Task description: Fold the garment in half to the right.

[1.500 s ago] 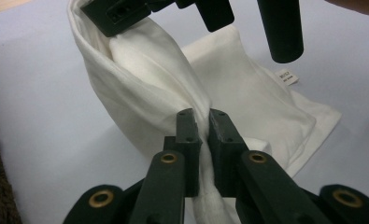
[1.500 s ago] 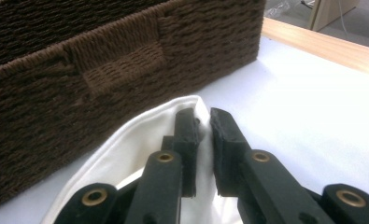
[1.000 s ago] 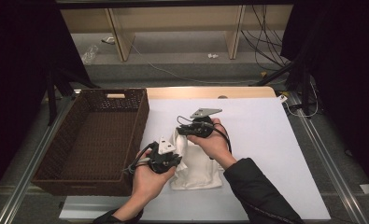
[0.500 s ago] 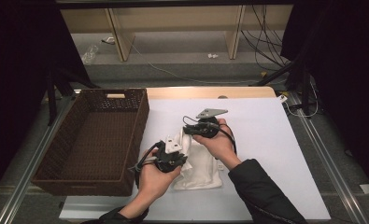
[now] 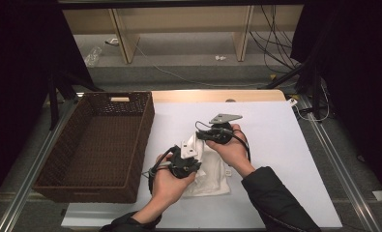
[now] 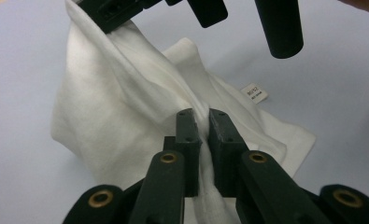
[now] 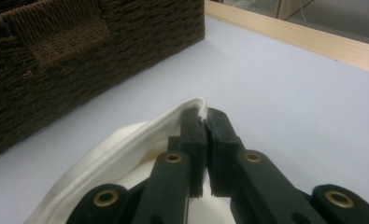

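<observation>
A white cloth [image 5: 209, 176] with a small label [image 6: 255, 92] lies bunched on the white table, partly lifted. My left gripper [image 5: 186, 153] is shut on a gathered fold of the cloth [image 6: 126, 112], its jaws pinching fabric between them. My right gripper [image 5: 204, 137] is shut on the cloth's hemmed edge [image 7: 140, 140], holding that corner above the table. In the left gripper view my right gripper [image 6: 126, 11] shows at the top, gripping the raised corner. The two grippers sit close together over the cloth.
A dark brown woven basket [image 5: 58, 174] stands at the table's left, its wall [image 7: 56, 51] close beside my right gripper. The table's wooden far edge [image 7: 313, 42] runs behind. Cables and shelf legs lie on the floor beyond.
Both grippers have moved up and slightly right with the cloth, drawing its near corner higher off the table. They have come closer together.
</observation>
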